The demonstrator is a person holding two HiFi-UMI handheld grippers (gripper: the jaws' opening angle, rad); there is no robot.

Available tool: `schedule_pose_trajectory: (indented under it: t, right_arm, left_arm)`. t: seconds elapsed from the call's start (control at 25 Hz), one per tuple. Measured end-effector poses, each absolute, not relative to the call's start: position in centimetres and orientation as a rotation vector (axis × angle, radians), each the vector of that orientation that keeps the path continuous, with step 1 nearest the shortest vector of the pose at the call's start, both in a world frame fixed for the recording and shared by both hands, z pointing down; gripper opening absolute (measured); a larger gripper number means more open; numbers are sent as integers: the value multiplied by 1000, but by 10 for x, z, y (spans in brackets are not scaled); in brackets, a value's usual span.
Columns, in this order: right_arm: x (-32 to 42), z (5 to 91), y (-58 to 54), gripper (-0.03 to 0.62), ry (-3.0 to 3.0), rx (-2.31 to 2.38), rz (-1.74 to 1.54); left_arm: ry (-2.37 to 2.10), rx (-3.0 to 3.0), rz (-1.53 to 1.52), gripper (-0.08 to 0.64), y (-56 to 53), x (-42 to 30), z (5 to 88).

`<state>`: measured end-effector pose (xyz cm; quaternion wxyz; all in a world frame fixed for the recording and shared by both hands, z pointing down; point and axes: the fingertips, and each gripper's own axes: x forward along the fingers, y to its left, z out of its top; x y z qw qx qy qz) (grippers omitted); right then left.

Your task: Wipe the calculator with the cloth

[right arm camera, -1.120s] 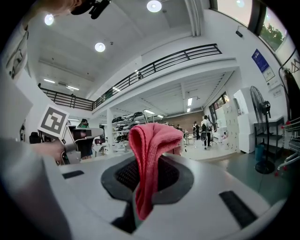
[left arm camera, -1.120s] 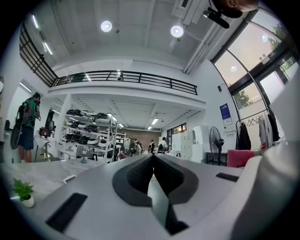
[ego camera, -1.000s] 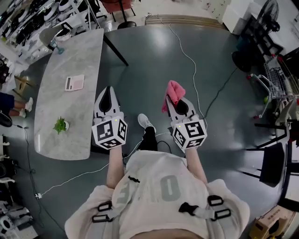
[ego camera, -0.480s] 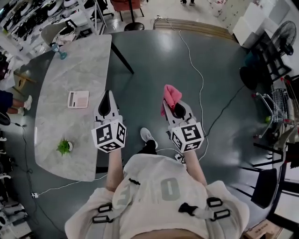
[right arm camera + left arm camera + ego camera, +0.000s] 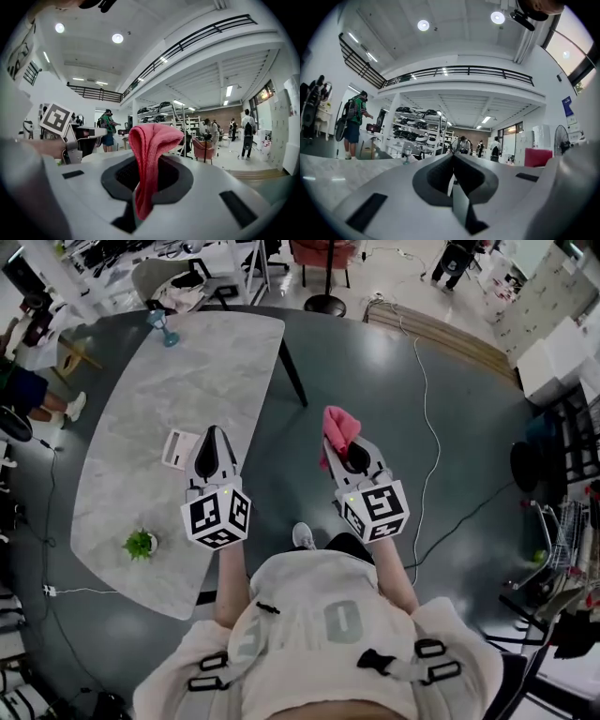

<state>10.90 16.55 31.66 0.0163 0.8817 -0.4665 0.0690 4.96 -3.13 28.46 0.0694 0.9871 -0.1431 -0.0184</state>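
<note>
Wiping not yet begun. The right gripper (image 5: 356,454) is clamped on the pink cloth (image 5: 339,426), off the counter (image 5: 169,371). The calculator (image 5: 178,448) lies at nine o'clock of the closed, empty left gripper (image 5: 212,437).

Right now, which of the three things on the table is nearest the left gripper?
The flat white calculator, right beside the left gripper; the plant and blue glass sit farther.

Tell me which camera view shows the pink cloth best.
The right gripper view. There the pink cloth is large and central, clamped between the jaws of the right gripper and standing up past their tips. The head view shows it small, as a pink bunch at that gripper's front. The left gripper view does not show it.
</note>
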Motion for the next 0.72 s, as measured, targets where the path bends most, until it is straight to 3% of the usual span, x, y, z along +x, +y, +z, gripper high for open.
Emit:
schedule_pose_trajectory:
  t: [0.72]
  right_arm:
    - [124, 295, -43, 55, -2078, 2183, 41]
  left_arm:
    - [-1244, 2678, -148, 20, -160, -53, 284]
